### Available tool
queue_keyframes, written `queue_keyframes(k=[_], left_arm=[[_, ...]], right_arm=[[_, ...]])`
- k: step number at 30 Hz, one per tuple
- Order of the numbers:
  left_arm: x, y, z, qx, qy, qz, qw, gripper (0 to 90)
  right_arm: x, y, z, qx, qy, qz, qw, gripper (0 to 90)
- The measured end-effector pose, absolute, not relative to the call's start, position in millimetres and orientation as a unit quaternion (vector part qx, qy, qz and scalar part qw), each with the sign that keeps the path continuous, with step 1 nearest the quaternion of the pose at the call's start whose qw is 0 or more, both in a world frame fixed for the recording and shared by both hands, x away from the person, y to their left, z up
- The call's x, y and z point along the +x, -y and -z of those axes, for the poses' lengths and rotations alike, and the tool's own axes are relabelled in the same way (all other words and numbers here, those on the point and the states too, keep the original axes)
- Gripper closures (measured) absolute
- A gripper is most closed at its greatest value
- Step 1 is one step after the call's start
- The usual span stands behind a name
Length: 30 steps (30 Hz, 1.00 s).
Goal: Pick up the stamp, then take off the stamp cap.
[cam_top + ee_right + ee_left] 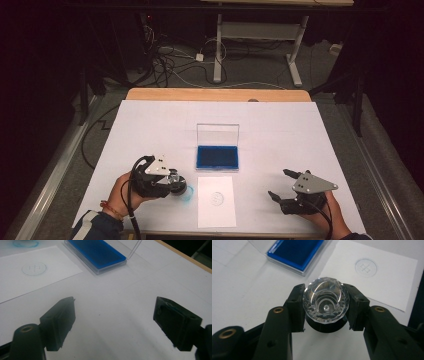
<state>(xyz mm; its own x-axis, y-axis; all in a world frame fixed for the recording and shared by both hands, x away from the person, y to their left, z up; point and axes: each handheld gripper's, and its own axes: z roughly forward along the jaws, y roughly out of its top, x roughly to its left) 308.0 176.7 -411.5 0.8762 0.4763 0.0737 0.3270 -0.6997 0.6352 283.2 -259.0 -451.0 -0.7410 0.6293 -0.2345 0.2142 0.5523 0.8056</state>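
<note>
Nearest, the left gripper is pinching a clear faceted stamp, standing at the near left beside a paper sheet bearing a round blue imprint. Right gripper, jaws spread and empty, is resting near right. Farther off, an open blue ink pad is sitting at the table centre.

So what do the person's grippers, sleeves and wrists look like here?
Both grippers, left gripper and right gripper, are black with two blocky jaws, brass-coloured bushings at the joints, a grey three-cornered plate on top and a black trailing cable. The sleeves are dark with light stripes; a red-orange band circles the left wrist.
</note>
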Motion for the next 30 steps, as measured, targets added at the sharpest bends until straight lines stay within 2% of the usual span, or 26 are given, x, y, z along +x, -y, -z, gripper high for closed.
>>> queue_keyframes(k=[7, 18, 30], left_arm=[[309, -177, 402, 0.910, -0.216, -0.120, 0.331, 54.3], [320, -161, 389, 0.905, -0.202, -0.126, 0.353, 54.2], [324, -135, 385, 0.907, -0.179, -0.123, 0.360, 54.3]], right_arm=[[282, 256, 451, 0.243, -0.845, -0.406, 0.248, 13.1], [289, 250, 449, 0.242, -0.842, -0.408, 0.255, 18.0], [298, 214, 444, 0.209, -0.845, -0.430, 0.238, 18.2]])
